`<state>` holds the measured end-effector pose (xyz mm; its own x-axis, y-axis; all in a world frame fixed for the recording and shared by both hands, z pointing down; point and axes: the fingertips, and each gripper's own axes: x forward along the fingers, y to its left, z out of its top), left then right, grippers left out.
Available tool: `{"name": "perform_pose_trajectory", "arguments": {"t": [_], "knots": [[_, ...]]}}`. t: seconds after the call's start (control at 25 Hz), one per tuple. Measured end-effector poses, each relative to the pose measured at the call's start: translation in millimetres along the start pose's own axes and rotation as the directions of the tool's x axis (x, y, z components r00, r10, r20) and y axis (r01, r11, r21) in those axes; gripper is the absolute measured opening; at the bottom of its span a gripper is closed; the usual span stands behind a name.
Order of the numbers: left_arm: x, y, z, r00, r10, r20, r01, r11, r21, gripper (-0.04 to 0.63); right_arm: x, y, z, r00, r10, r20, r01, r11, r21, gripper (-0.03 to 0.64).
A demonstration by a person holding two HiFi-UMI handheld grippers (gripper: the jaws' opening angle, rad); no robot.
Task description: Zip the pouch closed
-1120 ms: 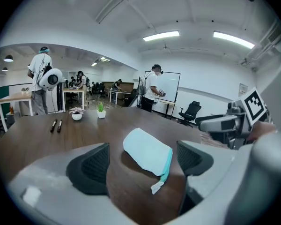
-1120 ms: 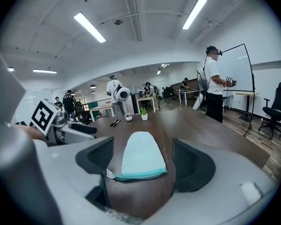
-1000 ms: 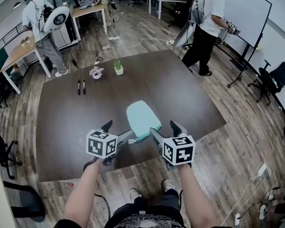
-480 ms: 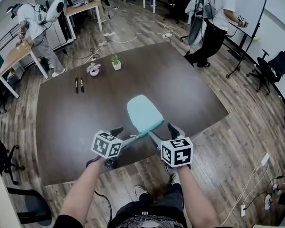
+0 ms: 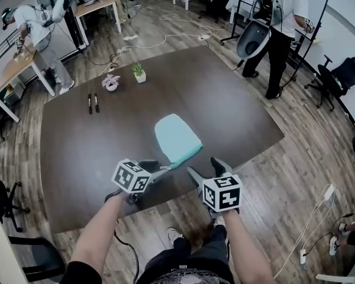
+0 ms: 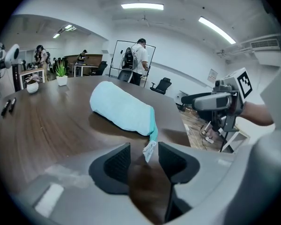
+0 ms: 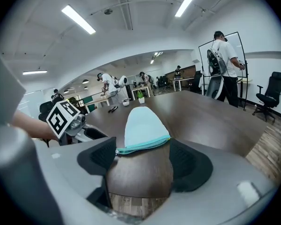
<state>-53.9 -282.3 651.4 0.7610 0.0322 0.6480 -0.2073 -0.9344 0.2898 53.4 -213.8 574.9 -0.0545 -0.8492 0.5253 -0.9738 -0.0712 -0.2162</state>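
A turquoise pouch [image 5: 176,139] lies on the dark table [image 5: 77,152], its zipper edge [image 7: 143,146] facing me. In the left gripper view the pouch [image 6: 122,108] sits just ahead, and its pale zipper tag [image 6: 149,150] hangs between the jaws. My left gripper [image 5: 160,169] has just been closing around that tag, but a gap still shows on both sides of it. My right gripper [image 5: 206,167] has narrowed slightly and stands wide. The pouch's near end [image 7: 143,128] lies at its fingertips, spanning the gap, with no pressing visible.
Two black markers [image 5: 92,103] and two small potted plants [image 5: 138,72] [image 5: 110,82] sit toward the table's far left. The table's front edge runs just under both grippers. People stand beyond the table at the back left and back right.
Both grippers have come down and in toward the pouch's near end. The left gripper's jaws have narrowed around the zipper tag.
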Motion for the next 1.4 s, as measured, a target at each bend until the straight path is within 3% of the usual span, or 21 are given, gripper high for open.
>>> {"name": "perform_pose_trajectory", "arguments": {"t": [0.36,0.52,0.68,1.08,1.4], "knots": [[6.8,-3.3,-0.8,0.998,-0.048,-0.028,0.049,0.998,0.045,0.107,-5.9,-11.2,-9.8,1.0,-0.015,-0.009,0.015,1.0,0.011,0.344],[9.7,-6.3,-6.5,0.996,-0.042,-0.073,0.049,0.993,0.104,0.101,-6.5,-11.3,-12.2,1.0,-0.014,-0.012,0.014,1.0,0.013,0.342],[9.9,-3.8,-6.7,0.996,-0.035,-0.083,0.045,0.991,0.129,0.044,-3.7,-11.6,-13.9,1.0,-0.014,-0.02,0.014,1.0,0.013,0.341],[4.6,-12.8,-8.3,0.994,-0.087,-0.073,0.092,0.993,0.079,0.011,-4.0,-10.5,-19.8,1.0,-0.006,-0.025,0.006,1.0,0.012,0.339],[-16.6,-24.2,33.4,0.993,-0.118,0.023,0.117,0.992,0.041,0.011,-0.7,-4.7,0.2,1.0,0.022,-0.002,-0.022,1.0,0.004,0.336]]}}
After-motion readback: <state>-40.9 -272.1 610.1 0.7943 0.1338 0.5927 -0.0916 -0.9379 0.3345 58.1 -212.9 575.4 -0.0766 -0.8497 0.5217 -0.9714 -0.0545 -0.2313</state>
